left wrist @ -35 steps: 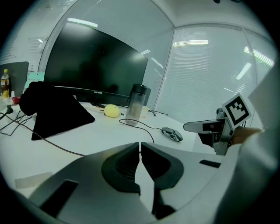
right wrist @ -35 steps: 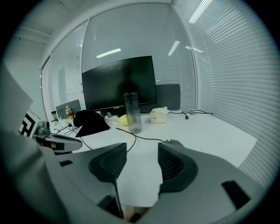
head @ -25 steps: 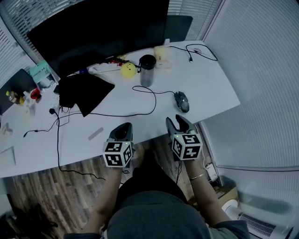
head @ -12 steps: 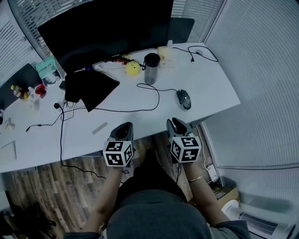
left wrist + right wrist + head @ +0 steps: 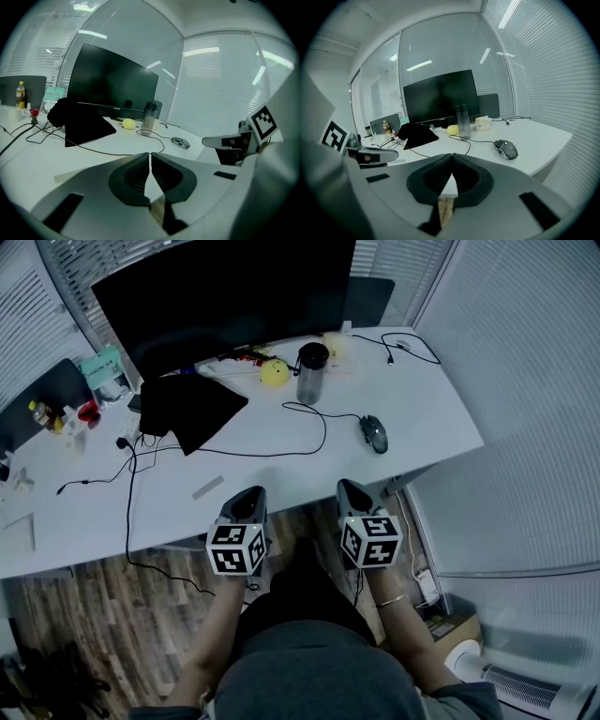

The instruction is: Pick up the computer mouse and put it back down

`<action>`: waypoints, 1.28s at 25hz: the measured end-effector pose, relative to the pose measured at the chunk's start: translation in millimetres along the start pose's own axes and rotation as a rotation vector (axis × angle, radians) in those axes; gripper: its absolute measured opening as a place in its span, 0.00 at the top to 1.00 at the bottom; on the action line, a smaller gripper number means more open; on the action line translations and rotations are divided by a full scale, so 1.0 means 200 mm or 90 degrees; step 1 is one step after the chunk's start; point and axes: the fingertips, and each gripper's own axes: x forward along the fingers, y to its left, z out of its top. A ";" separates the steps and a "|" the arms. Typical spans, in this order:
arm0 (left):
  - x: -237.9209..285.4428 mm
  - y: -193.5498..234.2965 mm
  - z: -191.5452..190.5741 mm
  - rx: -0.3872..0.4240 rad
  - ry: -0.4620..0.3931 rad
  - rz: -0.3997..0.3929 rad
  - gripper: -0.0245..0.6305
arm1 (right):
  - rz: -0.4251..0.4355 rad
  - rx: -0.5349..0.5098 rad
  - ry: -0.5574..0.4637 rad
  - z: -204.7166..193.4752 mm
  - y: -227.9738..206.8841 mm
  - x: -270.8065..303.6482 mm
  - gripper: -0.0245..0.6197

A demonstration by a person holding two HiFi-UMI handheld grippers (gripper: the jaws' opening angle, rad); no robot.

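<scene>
Presently: dark grey wired computer mouse (image 5: 373, 433) sits on white desk (image 5: 427, 404), right side, apart from both grippers. Left gripper (image 5: 247, 496) jaws together, empty. Right gripper (image 5: 354, 489) jaws just closed, nothing between.

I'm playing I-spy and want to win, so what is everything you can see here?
desk: one, white, across the middle.
monitor: one, black, back of the desk.
computer mouse: one, dark grey, desk's right part.
cable: one, black, loops left from the mouse.
tumbler: one, clear with dark lid, before the monitor.
round thing: one, yellow, left of the tumbler.
cloth: one, black, left of the round thing.
box: one, teal, far left.
floor: brown wood, under the desk.
left gripper: one, grey, shut, empty, near the desk's edge.
right gripper: one, grey, just closed on nothing.
</scene>
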 end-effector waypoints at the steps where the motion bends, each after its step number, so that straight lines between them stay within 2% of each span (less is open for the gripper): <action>1: -0.01 0.01 0.00 -0.001 -0.001 0.001 0.92 | -0.001 0.000 0.000 0.00 0.01 0.00 0.95; 15: -0.18 0.05 -0.05 -0.008 -0.014 0.005 0.92 | -0.009 0.044 0.009 -0.10 0.09 -0.10 0.96; 32: -0.27 0.06 -0.10 -0.009 -0.012 0.001 0.92 | -0.030 0.052 0.028 -0.18 0.14 -0.18 0.96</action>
